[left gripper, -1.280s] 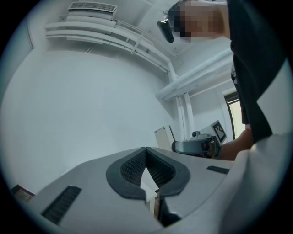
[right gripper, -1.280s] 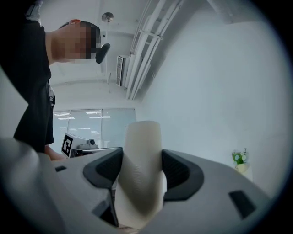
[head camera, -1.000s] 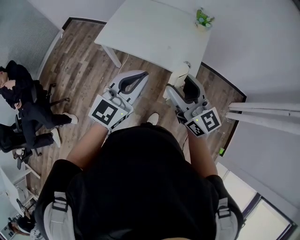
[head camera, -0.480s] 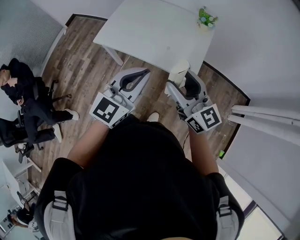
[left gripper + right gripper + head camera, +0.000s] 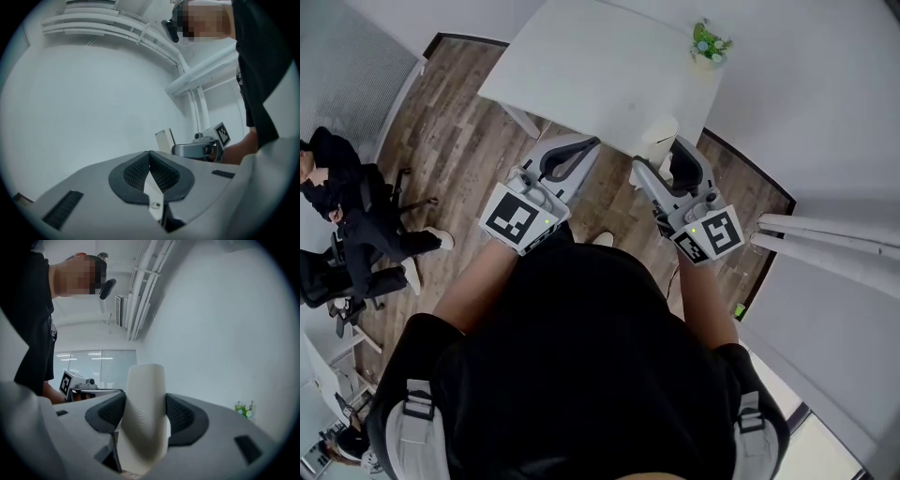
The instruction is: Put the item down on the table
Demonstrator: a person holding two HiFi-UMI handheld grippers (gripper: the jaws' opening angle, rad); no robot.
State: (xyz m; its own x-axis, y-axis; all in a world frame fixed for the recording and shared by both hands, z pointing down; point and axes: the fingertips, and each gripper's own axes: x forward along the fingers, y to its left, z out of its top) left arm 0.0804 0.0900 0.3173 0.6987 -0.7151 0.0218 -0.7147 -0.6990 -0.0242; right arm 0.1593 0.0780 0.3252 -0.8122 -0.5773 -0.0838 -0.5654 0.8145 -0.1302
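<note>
Cream item (image 5: 659, 139), a smooth tapered piece with a rounded top, stands upright between the two dark ribbed pads of the right tool (image 5: 664, 155). In the right gripper view the right tool (image 5: 144, 416) is clenched on the cream item (image 5: 145, 380), one pad pressed to each side of its lower half, while its upper half rises clear above the pads.

In the head view the item shows against the near edge of the white bench (image 5: 581, 66). Whether its base touches the bench cannot be told.

The left tool (image 5: 579, 150) is held beside the right one, over the wooden floor (image 5: 459, 122) just short of the bench. In the left gripper view the left tool (image 5: 150, 161) has its pads closed tip to tip, with nothing between them.

A small potted plant (image 5: 709, 41) stands at the far corner of the bench and appears again low at the right of the right gripper view (image 5: 243, 409). A seated person in dark clothes (image 5: 347, 216) is on the floor side, well apart to the left.
</note>
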